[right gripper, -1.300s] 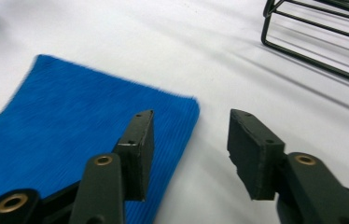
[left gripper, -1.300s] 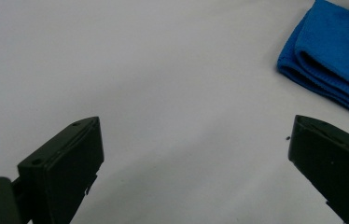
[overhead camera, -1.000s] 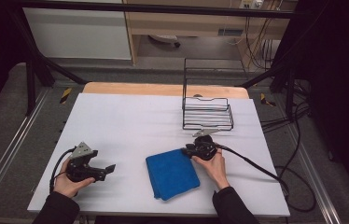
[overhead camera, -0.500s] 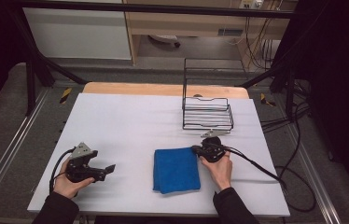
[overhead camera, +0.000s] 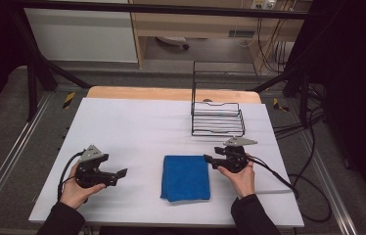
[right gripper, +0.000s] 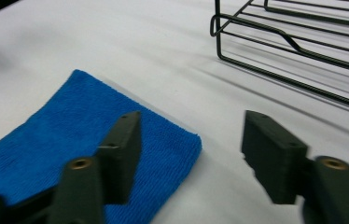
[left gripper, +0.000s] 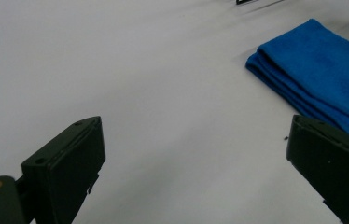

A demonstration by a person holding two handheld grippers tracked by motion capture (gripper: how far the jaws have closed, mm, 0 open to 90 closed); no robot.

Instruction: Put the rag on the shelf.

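A folded blue cloth (overhead camera: 187,177) lies flat on the white table (overhead camera: 137,127), near the front. My right gripper (overhead camera: 207,159) is open just off the cloth's far right corner, held low over the table. In the right gripper view the cloth (right gripper: 60,140) lies under the left jaw, and nothing is held between the fingers of the right gripper (right gripper: 192,121). My left gripper (overhead camera: 123,173) rests open to the left of the cloth, pointing at it with a gap between. In the left gripper view, the cloth (left gripper: 322,70) lies ahead at the upper right, beyond the wide-open left gripper (left gripper: 193,130).
A black wire rack (overhead camera: 217,119) with a tall back frame stands behind the right gripper, close ahead in the right gripper view (right gripper: 303,42). Cables trail off the table's right side (overhead camera: 279,176). A wooden strip (overhead camera: 171,94) runs along the far edge.
The cloth has swung from tilted to square with the table and shifted slightly right. My right gripper has moved right along with it. The left gripper has stayed put.
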